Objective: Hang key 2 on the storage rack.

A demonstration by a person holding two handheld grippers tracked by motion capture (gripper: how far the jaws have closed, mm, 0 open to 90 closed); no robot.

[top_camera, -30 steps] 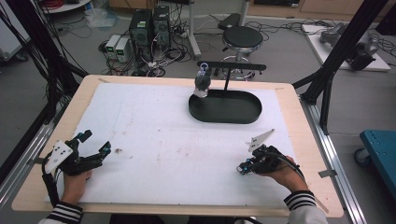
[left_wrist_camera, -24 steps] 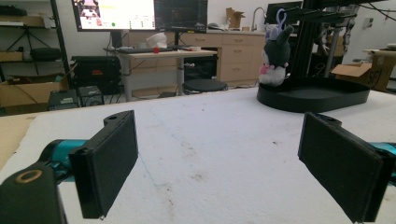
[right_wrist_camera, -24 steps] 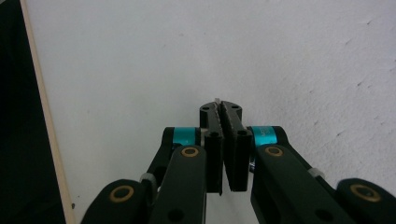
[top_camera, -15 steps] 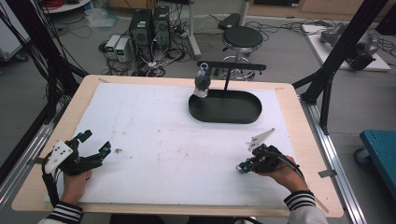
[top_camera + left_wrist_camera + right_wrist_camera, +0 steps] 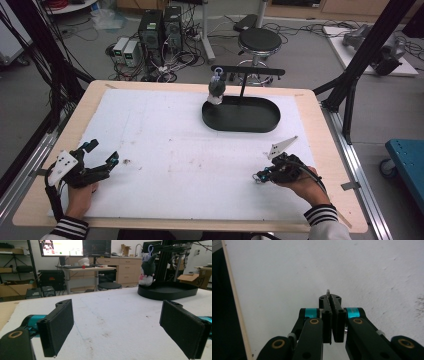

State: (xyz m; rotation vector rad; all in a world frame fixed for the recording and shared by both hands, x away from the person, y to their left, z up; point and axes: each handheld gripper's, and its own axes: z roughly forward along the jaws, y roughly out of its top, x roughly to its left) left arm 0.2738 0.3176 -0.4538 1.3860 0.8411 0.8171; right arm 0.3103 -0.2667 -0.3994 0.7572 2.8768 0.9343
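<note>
At the left edge of the table (image 5: 320, 107), near its near-left corner, my left gripper (image 5: 102, 155) rests on the white mat (image 5: 175, 150) with its jaws standing wide apart and nothing between them. From its own view the two black pads (image 5: 58, 326) frame bare mat, and beyond them, toward the far edge, I see the plush toy (image 5: 148, 268) hanging by its loop from the black stand (image 5: 247, 72) over the oval black tray (image 5: 272, 122), its feet at or just above the tray's left end; I cannot tell whether they touch.

Toward the near-right corner, my right gripper (image 5: 260, 177) lies low on the mat with its jaws pressed together. A thin pale sliver (image 5: 328, 292) shows at their tip, too small for me to say whether it is anything held.

As I judge it, the toy already hangs in place and neither tool is near it, so the hanging looks done, or a take-down has not begun.
</note>
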